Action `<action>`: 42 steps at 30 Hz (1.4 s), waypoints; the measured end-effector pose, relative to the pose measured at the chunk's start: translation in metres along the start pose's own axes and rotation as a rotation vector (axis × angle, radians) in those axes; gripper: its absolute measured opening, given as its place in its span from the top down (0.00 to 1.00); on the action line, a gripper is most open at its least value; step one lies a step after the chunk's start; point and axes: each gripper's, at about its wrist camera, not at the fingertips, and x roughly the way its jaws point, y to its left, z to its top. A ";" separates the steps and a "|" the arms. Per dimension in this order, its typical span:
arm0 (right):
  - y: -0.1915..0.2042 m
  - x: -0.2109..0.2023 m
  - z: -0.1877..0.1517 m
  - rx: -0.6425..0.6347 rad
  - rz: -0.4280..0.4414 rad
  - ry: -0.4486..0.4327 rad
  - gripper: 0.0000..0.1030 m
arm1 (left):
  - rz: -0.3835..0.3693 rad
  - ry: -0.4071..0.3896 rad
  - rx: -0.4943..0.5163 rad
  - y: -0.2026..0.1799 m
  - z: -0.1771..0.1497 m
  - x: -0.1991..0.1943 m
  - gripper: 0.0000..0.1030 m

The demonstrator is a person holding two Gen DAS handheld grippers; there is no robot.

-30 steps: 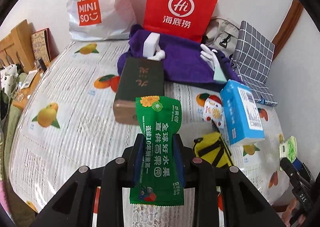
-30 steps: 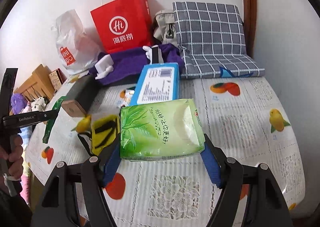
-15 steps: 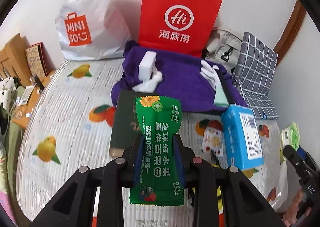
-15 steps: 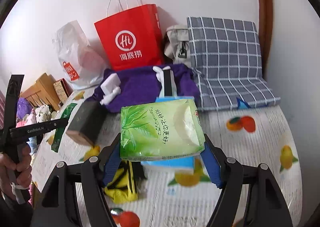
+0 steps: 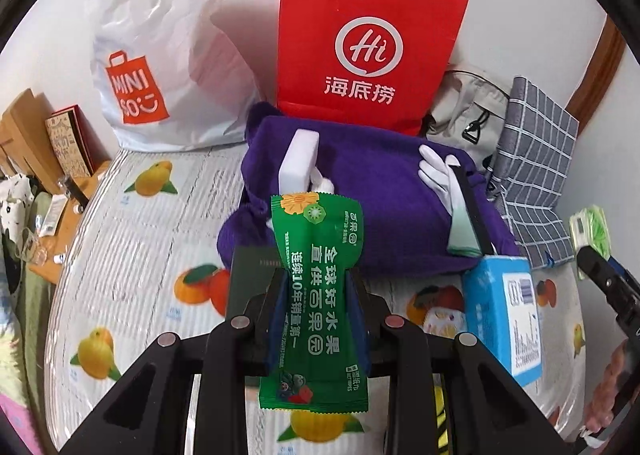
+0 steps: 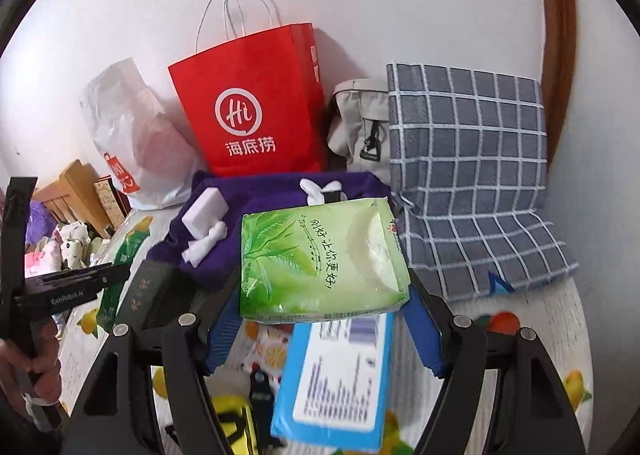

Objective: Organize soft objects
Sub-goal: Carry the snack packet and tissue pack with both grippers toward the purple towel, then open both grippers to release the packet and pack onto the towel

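Observation:
My left gripper (image 5: 316, 295) is shut on a narrow green wet-wipes packet (image 5: 318, 295), held upright above the bed. My right gripper (image 6: 324, 311) is shut on a light green tissue pack (image 6: 320, 259), held across its width. Ahead of both lies a purple towel (image 5: 380, 199) with a white sponge block (image 5: 299, 159) and a white glove (image 5: 436, 175) on it. A blue tissue box (image 6: 340, 379) sits just below the right gripper and shows at the right in the left wrist view as the blue box (image 5: 502, 315). The right gripper's green pack (image 5: 592, 231) peeks in at the right edge of that view.
A red paper bag (image 5: 368, 55) and a white plastic shopping bag (image 5: 160, 55) stand against the wall. A grey checked cushion (image 6: 468, 183) and a beige bag (image 6: 360, 123) lie at the right. A dark box (image 6: 148, 295) rests on the fruit-print sheet (image 5: 120, 255). A yellow-black item (image 6: 232, 423) lies near the front.
Both grippers have moved forward over the bed toward the purple towel and the bags, each keeping its pack. The bags and towel now look larger and closer.

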 end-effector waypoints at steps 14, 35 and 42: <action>0.010 0.067 0.039 -0.033 0.027 0.040 0.29 | -0.038 0.014 -0.003 -0.002 0.045 0.046 0.73; 0.025 0.173 0.035 -0.082 0.090 0.253 0.29 | -0.103 0.077 -0.009 0.006 0.083 0.104 0.73; 0.033 0.189 0.027 -0.137 0.077 0.295 0.29 | -0.142 0.108 -0.022 0.010 0.083 0.115 0.73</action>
